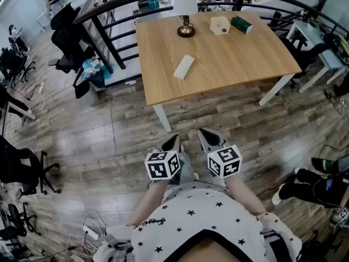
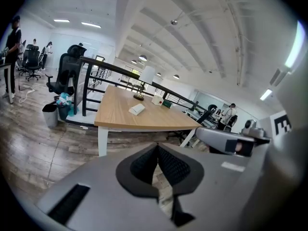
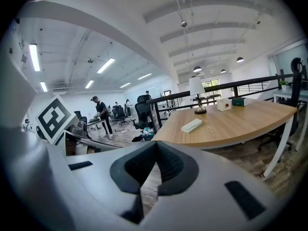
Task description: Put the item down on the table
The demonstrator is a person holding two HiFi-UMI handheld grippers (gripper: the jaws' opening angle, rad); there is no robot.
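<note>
Wooden table [image 1: 234, 64] bears 1 lamp [image 1: 185, 7], 1 white bar [image 1: 184, 67], 1 white box [image 1: 219, 25], 1 green box [image 1: 241, 24]; left gripper [image 1: 175, 141] and right gripper [image 1: 204, 134] both closed, empty.

a flat white oblong block [image 1: 184, 67] lies on its broad face on the light wooden table [image 1: 245, 64]. it sits askew to the edges, in the left half, about midway between the near and far edges.
</note>
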